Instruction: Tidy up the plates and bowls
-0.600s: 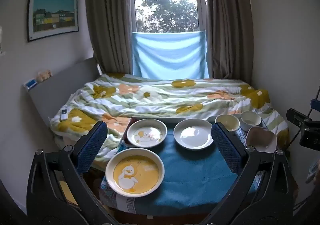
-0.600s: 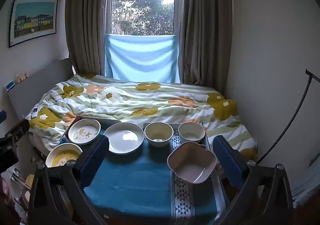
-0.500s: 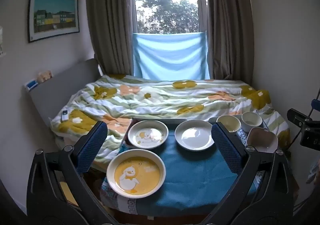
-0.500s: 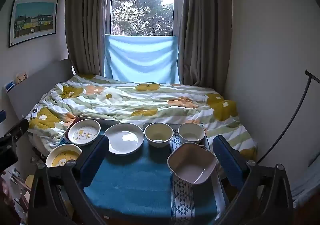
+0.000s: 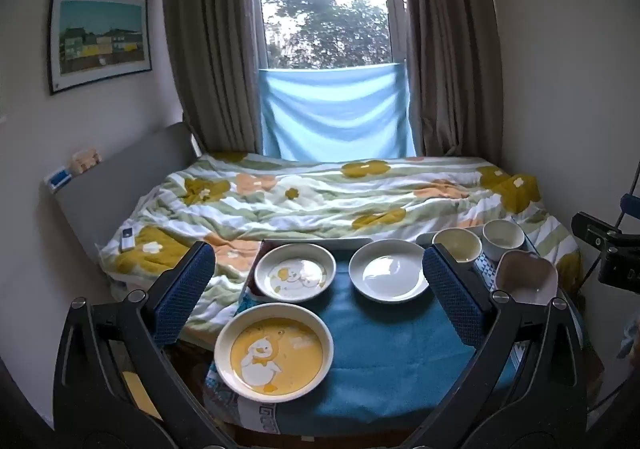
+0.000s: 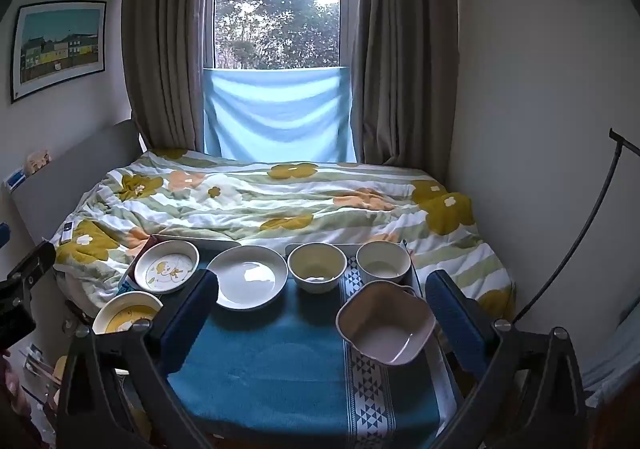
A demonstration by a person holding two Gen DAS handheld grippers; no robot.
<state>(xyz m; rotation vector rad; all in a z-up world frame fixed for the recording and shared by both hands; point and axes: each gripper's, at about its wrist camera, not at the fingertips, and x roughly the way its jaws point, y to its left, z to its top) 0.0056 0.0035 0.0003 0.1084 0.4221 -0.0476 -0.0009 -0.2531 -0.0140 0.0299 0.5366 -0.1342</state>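
Observation:
On a blue towel-covered table [image 5: 384, 345] sit a yellow duck plate [image 5: 274, 357], a white duck plate [image 5: 295, 272], a plain white plate [image 5: 389, 275], a cream bowl [image 6: 317, 266], a white bowl [image 6: 383, 262] and a pink squarish bowl [image 6: 386, 329]. My left gripper [image 5: 316, 289] is open and empty, held above the plates. My right gripper [image 6: 320, 313] is open and empty, its right finger beside the pink bowl.
A bed with a flowered quilt [image 5: 320, 201] lies just behind the table. Walls close in on both sides. A black stand [image 6: 576, 245] leans at the right. A phone [image 5: 127, 239] lies on the quilt at the left.
Both views have shifted very slightly; the dishes have not moved and both grippers stay open.

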